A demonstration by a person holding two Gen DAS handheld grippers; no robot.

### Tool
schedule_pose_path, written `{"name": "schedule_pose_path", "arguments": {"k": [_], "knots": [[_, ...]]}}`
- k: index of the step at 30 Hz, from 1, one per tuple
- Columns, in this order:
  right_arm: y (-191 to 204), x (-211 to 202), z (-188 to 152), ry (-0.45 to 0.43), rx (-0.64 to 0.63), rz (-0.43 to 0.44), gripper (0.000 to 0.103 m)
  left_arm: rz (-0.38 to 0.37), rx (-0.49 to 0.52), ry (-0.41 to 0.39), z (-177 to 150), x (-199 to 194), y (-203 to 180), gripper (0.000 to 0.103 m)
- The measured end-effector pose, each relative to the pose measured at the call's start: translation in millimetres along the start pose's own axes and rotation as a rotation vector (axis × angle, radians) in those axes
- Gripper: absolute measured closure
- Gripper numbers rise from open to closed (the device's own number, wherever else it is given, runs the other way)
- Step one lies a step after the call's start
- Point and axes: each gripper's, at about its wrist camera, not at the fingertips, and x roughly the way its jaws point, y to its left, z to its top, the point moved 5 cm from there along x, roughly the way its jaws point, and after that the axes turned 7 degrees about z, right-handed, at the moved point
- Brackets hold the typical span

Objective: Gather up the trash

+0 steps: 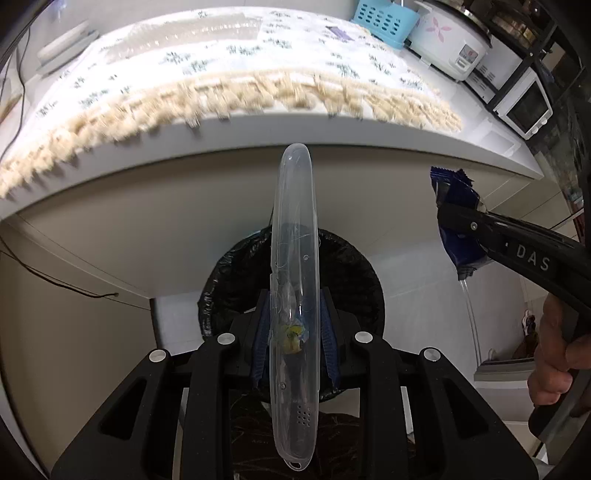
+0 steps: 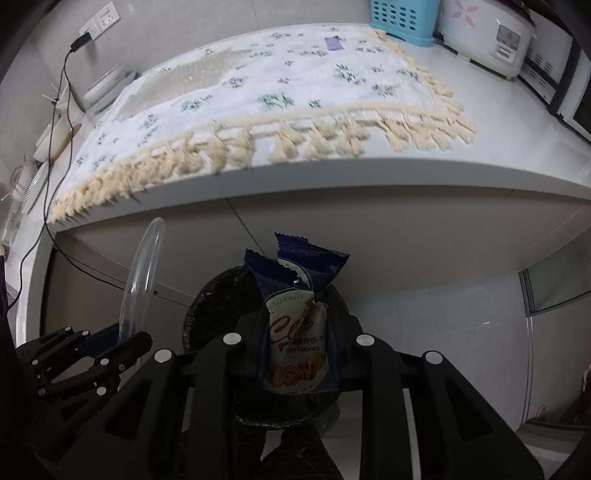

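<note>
My left gripper (image 1: 294, 341) is shut on a long clear plastic case (image 1: 293, 258), held upright over a bin lined with a black bag (image 1: 229, 280) below the counter. My right gripper (image 2: 297, 350) is shut on a dark blue cookie wrapper (image 2: 297, 332), also held above the bin (image 2: 210, 295). In the left wrist view the wrapper (image 1: 452, 192) and right gripper (image 1: 463, 225) show at the right. In the right wrist view the clear case (image 2: 142, 273) and left gripper (image 2: 110, 345) show at the left.
A white counter (image 1: 332, 147) carries a floral cloth with a fringe (image 1: 229, 96), a bubble-wrap sheet (image 1: 192, 33), a blue basket (image 1: 386, 20), a rice cooker (image 1: 450, 40) and a toaster oven (image 1: 524, 107). A black cable (image 2: 59, 110) hangs at the left.
</note>
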Motion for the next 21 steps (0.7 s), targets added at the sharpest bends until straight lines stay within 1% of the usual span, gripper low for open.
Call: {"name": "schedule_pose_path", "arguments": {"k": [3, 4, 6, 14, 21], "knots": [[-8.8, 12.0, -8.7, 0.023, 0.015, -0.001, 0.08, -0.034, -0.005, 0.008, -3.5, 15.6, -3.9, 0.078], [-11.1, 15.8, -11.2, 0.031, 0.017, 0.0, 0.08, -0.039, 0.008, 0.004, -4.4, 20.8, -7.7, 0.078], [-15.6, 22.4, -16.3, 0.046, 0.023, -0.005, 0.08, -0.039, 0.029, -0.001, -5.6, 29.3, -13.0, 0.078], [-33.8, 39.2, -33.5, 0.069, 0.051, -0.002, 0.08, -0.061, 0.049, 0.047, -13.3, 67.8, -23.5, 0.078], [-47.1, 44.9, -38.6, 0.076, 0.071, -0.018, 0.08, -0.024, 0.067, 0.084, -20.9, 105.7, -29.7, 0.078]]}}
